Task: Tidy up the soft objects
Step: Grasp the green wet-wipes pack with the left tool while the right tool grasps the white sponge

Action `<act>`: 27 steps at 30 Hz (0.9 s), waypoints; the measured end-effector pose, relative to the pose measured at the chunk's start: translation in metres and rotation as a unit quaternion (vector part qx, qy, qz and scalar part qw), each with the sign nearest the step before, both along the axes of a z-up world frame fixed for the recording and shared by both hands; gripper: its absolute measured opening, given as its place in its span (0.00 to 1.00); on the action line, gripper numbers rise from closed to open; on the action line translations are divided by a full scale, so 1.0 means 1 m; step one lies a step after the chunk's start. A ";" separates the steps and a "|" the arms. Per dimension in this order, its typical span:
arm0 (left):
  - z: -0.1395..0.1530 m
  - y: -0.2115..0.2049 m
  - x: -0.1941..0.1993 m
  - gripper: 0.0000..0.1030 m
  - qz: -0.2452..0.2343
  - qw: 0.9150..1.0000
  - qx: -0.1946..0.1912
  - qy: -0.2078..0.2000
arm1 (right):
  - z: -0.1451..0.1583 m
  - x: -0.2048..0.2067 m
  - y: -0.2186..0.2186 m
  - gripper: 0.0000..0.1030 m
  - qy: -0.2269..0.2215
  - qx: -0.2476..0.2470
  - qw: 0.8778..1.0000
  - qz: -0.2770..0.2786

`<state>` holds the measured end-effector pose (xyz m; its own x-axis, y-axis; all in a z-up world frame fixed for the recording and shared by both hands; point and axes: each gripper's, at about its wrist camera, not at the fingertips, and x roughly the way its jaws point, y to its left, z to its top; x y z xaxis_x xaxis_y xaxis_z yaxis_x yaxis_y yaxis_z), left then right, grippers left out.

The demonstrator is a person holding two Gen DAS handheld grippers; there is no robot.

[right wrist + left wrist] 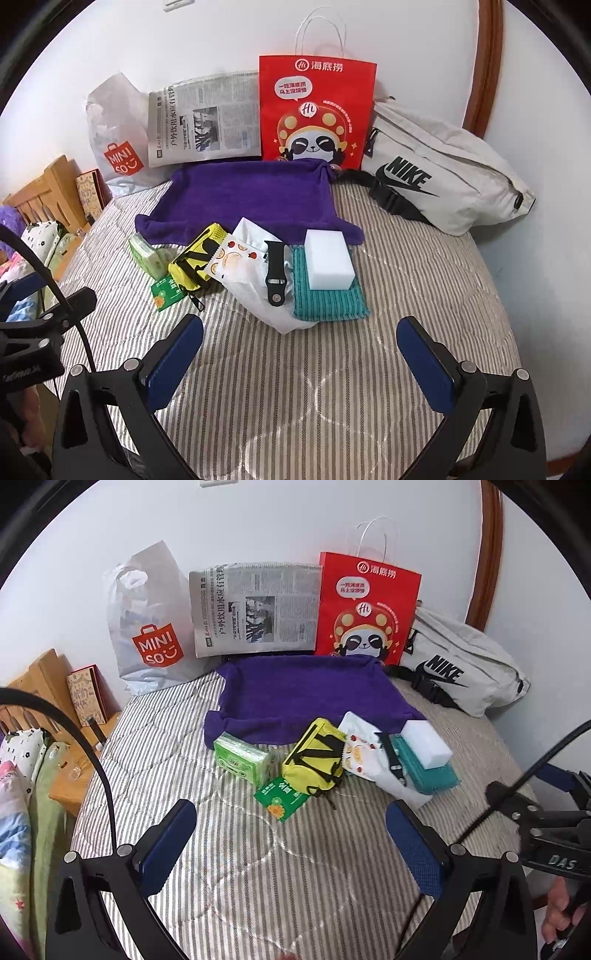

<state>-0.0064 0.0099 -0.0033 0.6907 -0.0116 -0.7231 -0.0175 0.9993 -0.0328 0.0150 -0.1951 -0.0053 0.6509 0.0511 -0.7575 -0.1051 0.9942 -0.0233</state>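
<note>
A row of small items lies on the striped bed in front of a purple towel (pixel 306 694) (pixel 251 195). From left: a green tissue pack (pixel 242 757) (pixel 146 254), a green sachet (pixel 282 799) (pixel 164 291), a yellow pouch (pixel 316 757) (pixel 195 264), a fruit-print white packet (pixel 364 755) (pixel 240 262), a black watch strap (pixel 275 273), and a white sponge (pixel 426 744) (pixel 328 258) on a teal cloth (pixel 328 295). My left gripper (pixel 291 827) and right gripper (pixel 299 343) hover open and empty short of the row.
Against the wall stand a Miniso plastic bag (pixel 147 627), a newspaper (pixel 255 609), a red paper bag (pixel 365 609) (pixel 314 110) and a grey Nike waist bag (pixel 461 664) (pixel 443 173). A wooden headboard (pixel 44 195) and bedding sit at the left. Bare striped mattress (pixel 295 387) lies below both grippers.
</note>
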 end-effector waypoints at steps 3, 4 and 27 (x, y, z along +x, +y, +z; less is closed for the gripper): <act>-0.014 0.008 0.013 1.00 0.010 1.000 0.009 0.020 | -0.009 0.007 -0.001 1.00 0.009 -0.002 1.000 0.001; -0.018 0.009 0.016 1.00 0.012 1.000 0.009 0.025 | -0.012 0.010 -0.002 1.00 0.013 -0.003 1.000 0.001; -0.120 0.069 0.121 0.99 -0.069 0.996 0.048 0.044 | -0.088 0.082 -0.025 1.00 0.094 -0.014 0.995 -0.035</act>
